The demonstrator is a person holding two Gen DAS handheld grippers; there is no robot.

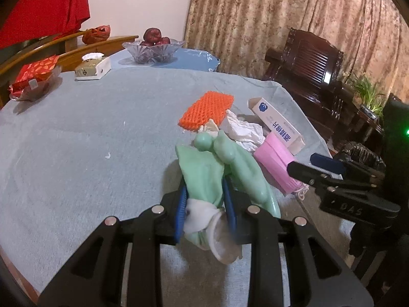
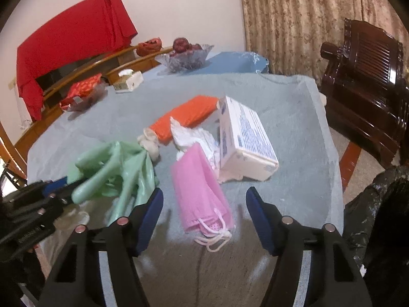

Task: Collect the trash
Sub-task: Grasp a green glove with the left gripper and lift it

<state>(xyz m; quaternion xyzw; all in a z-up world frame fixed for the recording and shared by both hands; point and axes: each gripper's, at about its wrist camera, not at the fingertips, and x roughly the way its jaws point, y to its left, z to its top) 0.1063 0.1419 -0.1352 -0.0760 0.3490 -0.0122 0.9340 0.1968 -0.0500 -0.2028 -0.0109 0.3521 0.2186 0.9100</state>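
The left gripper (image 1: pixel 204 204) has its jaws clamped on a green glove (image 1: pixel 225 163) above the surface (image 1: pixel 89 140); the right gripper (image 2: pixel 204 204) has jaws wide apart just before a pink mask (image 2: pixel 199 192); beyond lie tissue (image 2: pixel 194 135), box (image 2: pixel 245 138) and orange netting (image 2: pixel 186 117), with bare cloth leftward.

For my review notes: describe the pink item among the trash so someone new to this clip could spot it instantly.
On the table under the grey-blue tablecloth, find the trash cluster near the right edge. The pink face mask lies nearest the open right gripper, touching the white carton. It is the only pink piece, folded flat, with white ear loops trailing from its near end.
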